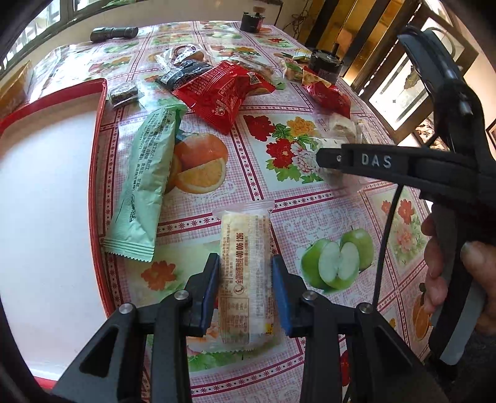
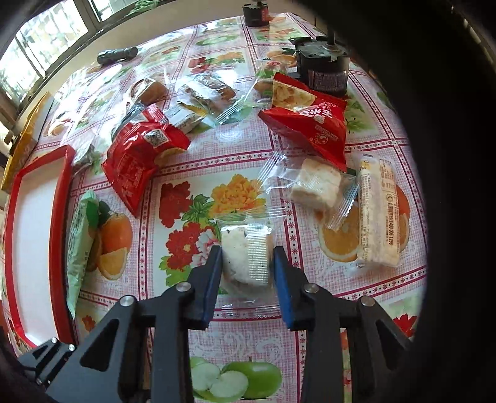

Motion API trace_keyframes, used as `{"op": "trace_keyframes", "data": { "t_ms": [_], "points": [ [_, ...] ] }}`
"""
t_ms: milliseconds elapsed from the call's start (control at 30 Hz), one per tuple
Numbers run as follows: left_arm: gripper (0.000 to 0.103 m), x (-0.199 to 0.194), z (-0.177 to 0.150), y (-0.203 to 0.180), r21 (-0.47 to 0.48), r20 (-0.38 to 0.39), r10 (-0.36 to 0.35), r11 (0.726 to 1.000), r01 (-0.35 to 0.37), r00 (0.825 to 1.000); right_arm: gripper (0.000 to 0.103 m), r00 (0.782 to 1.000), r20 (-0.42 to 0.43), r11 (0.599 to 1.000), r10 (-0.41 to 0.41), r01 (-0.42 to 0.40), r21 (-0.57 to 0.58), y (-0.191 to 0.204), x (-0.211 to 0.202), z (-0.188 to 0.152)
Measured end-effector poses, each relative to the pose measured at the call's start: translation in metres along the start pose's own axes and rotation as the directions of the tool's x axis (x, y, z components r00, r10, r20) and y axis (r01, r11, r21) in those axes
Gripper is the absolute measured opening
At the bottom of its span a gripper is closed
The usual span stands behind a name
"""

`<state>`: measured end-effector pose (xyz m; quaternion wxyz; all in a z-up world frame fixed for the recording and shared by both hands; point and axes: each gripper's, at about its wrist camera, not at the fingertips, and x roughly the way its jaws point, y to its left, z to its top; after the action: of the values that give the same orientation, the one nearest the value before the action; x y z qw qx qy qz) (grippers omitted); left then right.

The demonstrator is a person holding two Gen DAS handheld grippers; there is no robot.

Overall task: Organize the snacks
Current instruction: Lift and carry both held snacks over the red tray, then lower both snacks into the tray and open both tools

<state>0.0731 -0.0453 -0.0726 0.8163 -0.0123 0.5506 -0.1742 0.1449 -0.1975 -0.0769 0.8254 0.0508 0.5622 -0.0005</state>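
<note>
My left gripper [image 1: 245, 266] is shut on a pale rice cracker bar in clear wrap [image 1: 245, 272], its jaws against both long sides. My right gripper [image 2: 248, 260] is shut on a round white cake in clear wrap [image 2: 245, 254]; its black body also shows in the left wrist view [image 1: 372, 161]. A red-rimmed white tray [image 1: 40, 186] lies at the left, also seen in the right wrist view [image 2: 34, 223]. A long green packet [image 1: 145, 183] lies beside the tray. Red bags [image 1: 220, 93] [image 2: 310, 127] sit further back.
A second rice cracker bar [image 2: 375, 214] and a wrapped white cake piece [image 2: 316, 186] lie at the right. Several small wrapped snacks [image 2: 201, 93] sit mid-table. Two black motors [image 2: 325, 71] [image 2: 255, 14] and a dark flashlight [image 1: 114, 32] stand at the back.
</note>
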Motion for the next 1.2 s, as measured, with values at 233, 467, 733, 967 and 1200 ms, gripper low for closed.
{"op": "trace_keyframes", "data": {
  "t_ms": [233, 467, 733, 967, 1200],
  "points": [
    [0.033, -0.010, -0.010, 0.008, -0.040, 0.029, -0.059, 0.997, 0.060, 0.998, 0.034, 0.995, 0.081, 0.998, 0.053, -0.049, -0.050, -0.005, -0.031, -0.037],
    [0.033, -0.044, -0.010, 0.016, -0.062, 0.107, -0.026, 0.998, 0.033, 0.994, 0.034, 0.981, 0.135, 0.986, 0.137, -0.123, -0.109, 0.013, -0.059, -0.056],
    [0.033, -0.080, -0.006, 0.063, -0.138, 0.179, 0.086, 0.989, -0.061, 0.980, 0.034, 0.959, 0.152, 0.957, 0.240, -0.208, -0.202, 0.074, -0.072, -0.044],
    [0.033, -0.096, -0.003, 0.124, -0.217, 0.186, 0.194, 0.964, -0.152, 0.963, 0.035, 0.936, 0.117, 0.914, 0.332, -0.288, -0.285, 0.146, -0.059, -0.027],
    [0.033, -0.092, 0.022, 0.175, -0.253, 0.160, 0.282, 0.938, -0.237, 0.946, 0.035, 0.913, 0.088, 0.877, 0.399, -0.352, -0.327, 0.202, -0.042, -0.007]
  ]
}}
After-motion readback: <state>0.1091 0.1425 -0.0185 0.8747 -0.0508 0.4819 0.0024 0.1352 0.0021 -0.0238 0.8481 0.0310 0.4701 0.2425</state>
